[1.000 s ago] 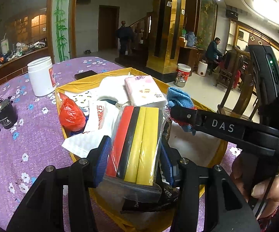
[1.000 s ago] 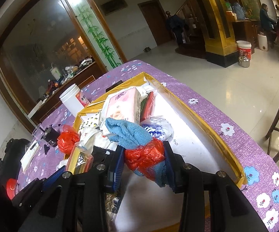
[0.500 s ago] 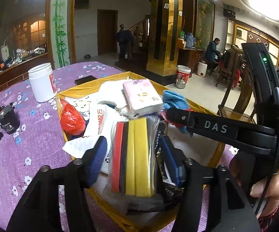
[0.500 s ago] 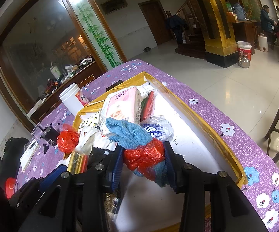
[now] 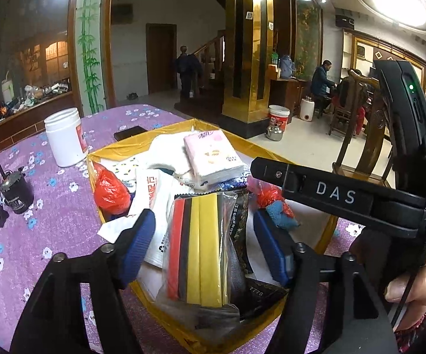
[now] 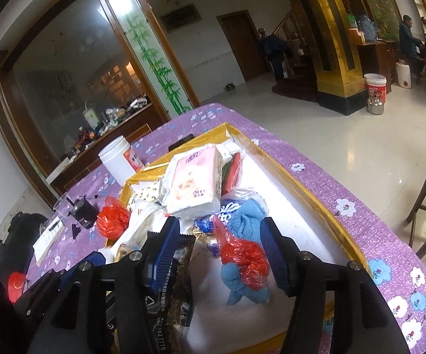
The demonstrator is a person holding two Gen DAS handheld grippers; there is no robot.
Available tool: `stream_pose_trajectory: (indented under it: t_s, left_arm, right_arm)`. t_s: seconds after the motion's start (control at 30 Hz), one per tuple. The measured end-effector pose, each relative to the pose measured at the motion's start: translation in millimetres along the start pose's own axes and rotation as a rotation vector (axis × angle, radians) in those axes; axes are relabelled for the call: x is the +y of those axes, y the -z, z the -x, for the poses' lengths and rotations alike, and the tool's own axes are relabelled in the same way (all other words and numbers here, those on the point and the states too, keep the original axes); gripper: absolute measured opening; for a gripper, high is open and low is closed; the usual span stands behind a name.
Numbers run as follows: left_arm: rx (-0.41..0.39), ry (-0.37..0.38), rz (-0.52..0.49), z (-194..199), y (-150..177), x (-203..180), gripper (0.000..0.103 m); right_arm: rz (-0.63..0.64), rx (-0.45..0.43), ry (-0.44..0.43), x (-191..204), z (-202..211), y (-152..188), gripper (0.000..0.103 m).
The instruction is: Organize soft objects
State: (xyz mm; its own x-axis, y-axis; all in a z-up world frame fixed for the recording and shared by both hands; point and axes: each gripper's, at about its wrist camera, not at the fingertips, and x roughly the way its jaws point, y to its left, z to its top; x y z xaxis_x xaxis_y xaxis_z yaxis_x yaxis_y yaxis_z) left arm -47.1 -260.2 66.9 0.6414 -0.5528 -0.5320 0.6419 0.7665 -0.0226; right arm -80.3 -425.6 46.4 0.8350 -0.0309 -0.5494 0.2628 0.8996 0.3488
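In the left wrist view the left gripper (image 5: 204,244) stands wide apart around the sponge pack (image 5: 196,250), gripping nothing; the pack's long axis runs up the frame, centre-bottom, inside the yellow tray (image 5: 142,143). The right gripper (image 6: 220,250), also spread, straddles the red-and-blue cloth bundle (image 6: 244,261), seemingly untouched. Bare tray floor lies right.

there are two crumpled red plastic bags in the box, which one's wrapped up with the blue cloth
The red bag between the open right gripper fingers, tangled with the blue cloth. The other red bag lies alone at the box's left edge.
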Motion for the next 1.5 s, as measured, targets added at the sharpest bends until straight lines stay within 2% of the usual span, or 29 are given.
stream_pose_trajectory:
  t_s: [0.1,0.2,0.3,0.47,0.6,0.83,1.07,1.13,1.27,1.37,1.43,1.5]
  left_arm:
    - [-0.011,-0.007,-0.005,3.5,0.5,-0.4,0.074]
    - [-0.014,-0.015,0.005,6.6,1.1,2.4,0.079]
    - [-0.007,-0.027,0.019,11.6,2.6,5.3,0.081]
    - [0.020,-0.078,-0.011,22.4,11.0,4.0,0.082]
    - [0.026,-0.067,-0.009,33.9,19.2,4.3,0.082]
    - [0.061,-0.085,-0.014,48.4,37.3,4.4,0.082]
    - [0.010,-0.097,-0.022,62.9,40.8,5.1,0.085]
    - [0.005,-0.117,-0.032,63.6,40.9,4.0,0.085]
    - [-0.001,-0.205,-0.068,62.2,38.6,-0.7,0.085]
    - [-0.001,-0.233,-0.082,63.7,35.6,-2.5,0.085]
    - [-0.025,-0.287,-0.096,65.5,35.4,-3.8,0.085]
    - [-0.028,-0.296,-0.104,66.3,36.2,-3.5,0.085]
  right_arm:
    - [0.008,-0.028,0.010,1.4,5.3,-0.2,0.064]
    - [0.017,-0.052,0.026,2.4,12.0,1.5,0.074]
    - [0.039,-0.082,0.052,5.6,22.1,5.1,0.080]
    - [0.101,-0.125,0.092,13.5,41.7,15.4,0.090]
    - [0.126,-0.160,0.123,15.5,57.1,24.8,0.099]
    - [0.226,-0.174,0.159,37.2,68.0,41.7,0.102]
    - [0.238,-0.217,0.205,42.6,74.6,49.1,0.102]
    - [0.224,-0.230,0.203,39.6,77.4,49.4,0.102]
    - [0.195,-0.240,0.203,33.7,80.7,47.5,0.102]
    - [0.191,-0.243,0.201,31.8,81.3,46.6,0.102]
    - [0.194,-0.254,0.199,32.6,83.4,47.7,0.102]
    - [0.196,-0.258,0.197,33.4,83.5,47.7,0.102]
